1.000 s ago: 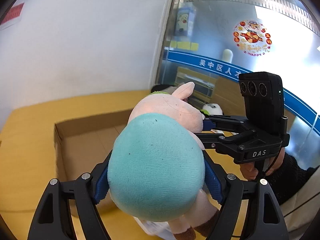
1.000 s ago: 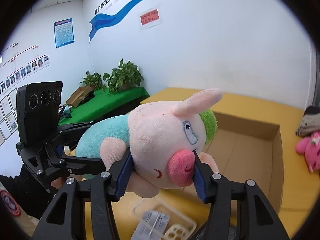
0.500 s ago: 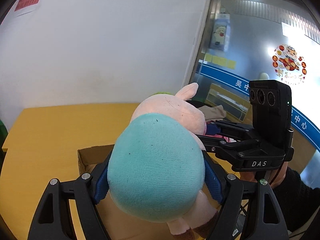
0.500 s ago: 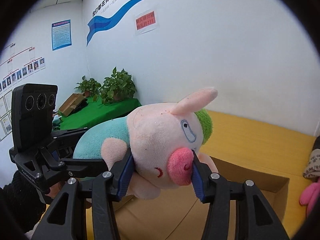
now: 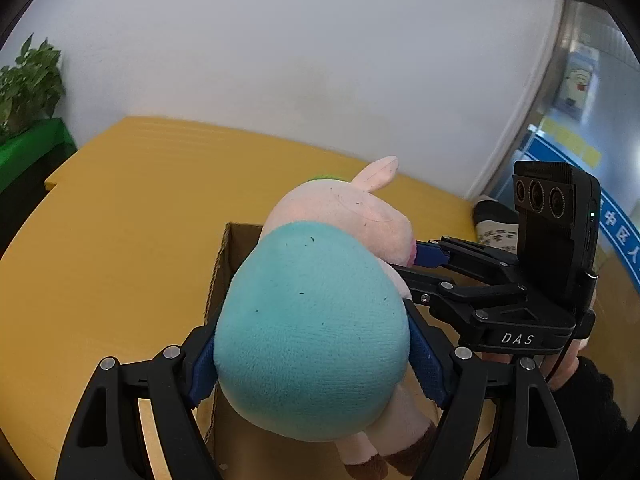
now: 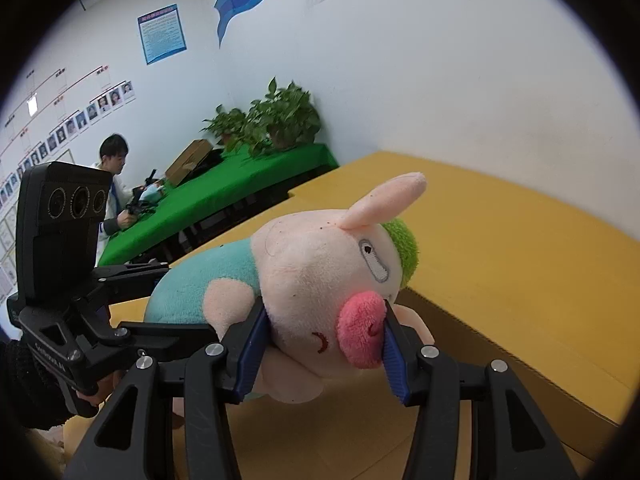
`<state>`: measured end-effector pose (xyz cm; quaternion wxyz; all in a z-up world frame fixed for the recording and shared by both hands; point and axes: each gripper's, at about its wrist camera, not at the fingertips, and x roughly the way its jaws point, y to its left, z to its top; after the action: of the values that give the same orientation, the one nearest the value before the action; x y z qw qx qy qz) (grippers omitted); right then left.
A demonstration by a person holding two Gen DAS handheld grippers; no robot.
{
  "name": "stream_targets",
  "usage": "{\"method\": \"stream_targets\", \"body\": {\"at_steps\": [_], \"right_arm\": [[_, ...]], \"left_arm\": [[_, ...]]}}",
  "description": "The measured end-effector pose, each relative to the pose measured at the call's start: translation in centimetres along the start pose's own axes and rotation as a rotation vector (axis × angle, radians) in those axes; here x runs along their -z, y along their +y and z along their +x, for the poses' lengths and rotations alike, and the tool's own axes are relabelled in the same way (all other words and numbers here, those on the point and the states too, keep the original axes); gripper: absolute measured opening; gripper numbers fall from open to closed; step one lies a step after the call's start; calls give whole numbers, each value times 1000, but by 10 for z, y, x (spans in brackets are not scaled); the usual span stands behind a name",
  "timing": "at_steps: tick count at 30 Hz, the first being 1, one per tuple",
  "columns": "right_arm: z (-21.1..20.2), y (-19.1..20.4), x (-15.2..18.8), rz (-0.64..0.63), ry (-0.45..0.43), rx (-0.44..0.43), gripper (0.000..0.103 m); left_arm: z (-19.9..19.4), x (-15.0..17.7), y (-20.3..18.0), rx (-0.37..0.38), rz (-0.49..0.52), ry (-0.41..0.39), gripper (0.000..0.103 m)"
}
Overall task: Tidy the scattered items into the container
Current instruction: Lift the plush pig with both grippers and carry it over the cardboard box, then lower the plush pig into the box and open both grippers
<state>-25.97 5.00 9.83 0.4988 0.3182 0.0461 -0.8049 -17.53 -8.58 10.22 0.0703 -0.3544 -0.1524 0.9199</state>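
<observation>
A plush pig (image 5: pixel 316 312) with a teal body, pink head and green hair is held in the air by both grippers. My left gripper (image 5: pixel 316 364) is shut on its teal body. My right gripper (image 6: pixel 320 348) is shut on its pink head (image 6: pixel 320 276) at the snout; it also shows in the left wrist view (image 5: pixel 472 280), reaching in from the right. The open cardboard box (image 5: pixel 224 276) lies below the pig on the yellow table; its far wall shows in the right wrist view (image 6: pixel 520 356).
The yellow table (image 5: pixel 120 248) runs to a white wall. A black-and-white cloth item (image 5: pixel 496 224) lies at the table's far right. A green-covered table (image 6: pixel 224 200) with potted plants (image 6: pixel 276 124) and a seated person (image 6: pixel 114 164) stands at the left.
Both grippers, still holding the pig, have swung leftward over the box. The box's left wall now sits under the pig, and the pink toy has left the right wrist view.
</observation>
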Motion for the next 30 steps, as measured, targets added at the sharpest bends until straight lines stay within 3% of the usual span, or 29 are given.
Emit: {"method": "stream_targets", "body": {"at_steps": [4,7,12,16,20,22,24,26,30], "right_arm": [[35,-21,17,37,26,-49,50],[48,-34,28,73,30,-78,50],[62,-41,38,57,87,-12,47],[71,-47,47,98,78,-32,46],[72,-50,45,108,88,-26,49],[76,-50,43,124,90,-17,53],[80,-50,42,139,91,10,63],[81,-54,42,183,103,56,80],[74,-46,36,169,134,136,80]], "left_arm": [[28,10,4,-120,-52,62,83],[44,15,2,-144,-98,93,83],[67,31,-1,-221,-99,134,83],[67,38,1,-200,-97,126,85],[55,44,0,-197,-87,126,88],[37,45,-2,-191,-88,108,94],[20,48,-5,-192,-87,89,96],[1,54,-9,-198,-75,73,97],[-28,61,-6,-203,-28,49,99]]}}
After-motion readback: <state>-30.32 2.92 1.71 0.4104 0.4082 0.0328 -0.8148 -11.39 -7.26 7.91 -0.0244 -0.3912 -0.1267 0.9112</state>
